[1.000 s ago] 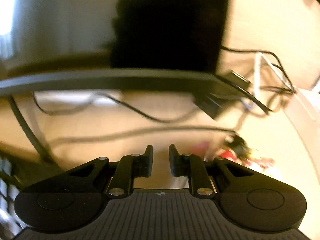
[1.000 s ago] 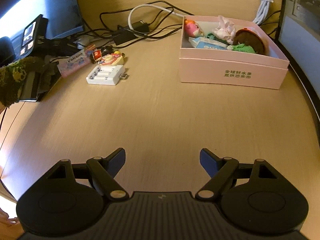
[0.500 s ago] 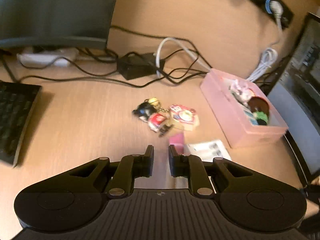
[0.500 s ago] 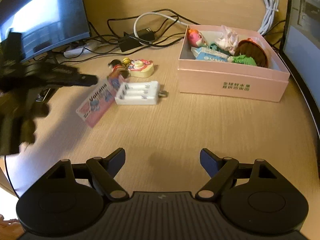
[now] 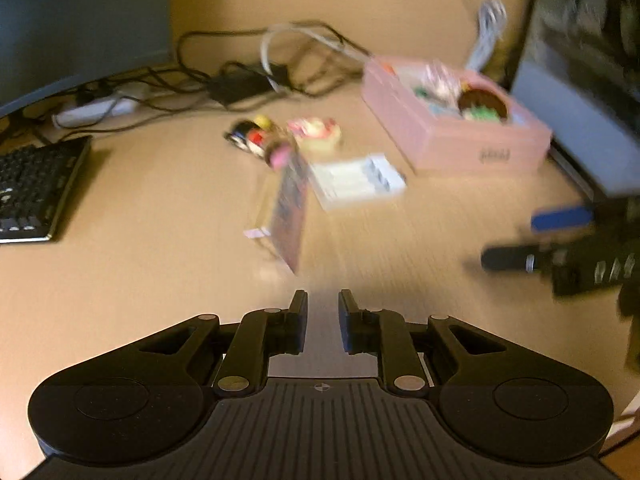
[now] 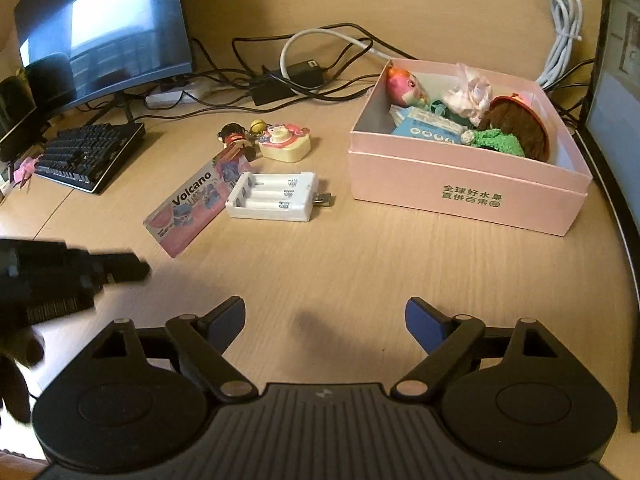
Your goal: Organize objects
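Flat on the desk (image 6: 360, 264), the pink Volcano packet (image 6: 196, 208); left claw (image 5: 323, 312) nearly together, right claw (image 6: 325, 320) opening, empty.

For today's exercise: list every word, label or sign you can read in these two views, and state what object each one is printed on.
"Volcano": on the pink card lying beside the white battery holder.
"全球好水果" above "直供百果园": green print on the front of the pink box; the last character is uncertain.
Small print on the pink card's lower corner: too small to read.
Left wrist view: too blurred to read anything.
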Demonstrator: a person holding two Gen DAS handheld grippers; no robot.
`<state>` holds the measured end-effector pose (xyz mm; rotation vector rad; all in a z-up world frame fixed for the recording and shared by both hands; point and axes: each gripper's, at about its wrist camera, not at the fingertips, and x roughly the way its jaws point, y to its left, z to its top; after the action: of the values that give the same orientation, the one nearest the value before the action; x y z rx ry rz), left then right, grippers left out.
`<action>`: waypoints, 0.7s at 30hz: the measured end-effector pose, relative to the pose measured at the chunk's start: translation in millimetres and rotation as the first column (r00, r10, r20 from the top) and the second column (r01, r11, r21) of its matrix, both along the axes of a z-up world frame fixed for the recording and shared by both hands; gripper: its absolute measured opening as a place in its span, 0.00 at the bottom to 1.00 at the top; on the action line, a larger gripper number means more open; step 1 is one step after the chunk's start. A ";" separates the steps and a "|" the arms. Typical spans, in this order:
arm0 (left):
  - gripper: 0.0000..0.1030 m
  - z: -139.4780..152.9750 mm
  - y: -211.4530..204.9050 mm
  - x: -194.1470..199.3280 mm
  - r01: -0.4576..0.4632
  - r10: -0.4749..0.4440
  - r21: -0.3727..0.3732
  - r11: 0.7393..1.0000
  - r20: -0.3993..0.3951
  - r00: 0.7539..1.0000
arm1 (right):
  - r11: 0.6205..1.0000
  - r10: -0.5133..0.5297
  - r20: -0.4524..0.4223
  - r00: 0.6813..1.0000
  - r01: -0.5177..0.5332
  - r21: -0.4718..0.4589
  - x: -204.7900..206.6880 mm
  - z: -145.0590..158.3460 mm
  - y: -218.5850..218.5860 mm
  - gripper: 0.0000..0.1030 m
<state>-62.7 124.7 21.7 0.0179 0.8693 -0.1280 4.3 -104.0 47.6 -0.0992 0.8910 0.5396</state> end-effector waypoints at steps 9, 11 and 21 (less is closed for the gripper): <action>0.27 -8.2 -23.3 6.7 0.026 -0.024 0.031 0.999 -0.050 0.998 | 0.999 -0.031 -0.009 0.999 0.031 0.021 1.9 -5.9 -22.1 0.85; 0.34 -10.1 -29.2 5.4 0.043 -0.042 0.037 0.998 -0.034 0.999 | 0.999 -0.048 -0.021 0.999 0.049 0.024 1.8 -8.1 -27.1 0.85; 0.70 -13.1 -47.5 12.2 0.108 -0.107 0.025 0.994 -0.049 0.993 | 0.993 -0.114 -0.029 0.993 0.115 0.016 -5.4 -11.6 -42.2 0.86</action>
<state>-50.5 77.2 8.6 0.0878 0.9175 -0.2184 -1.1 -146.2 36.0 -0.0243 0.9134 0.4427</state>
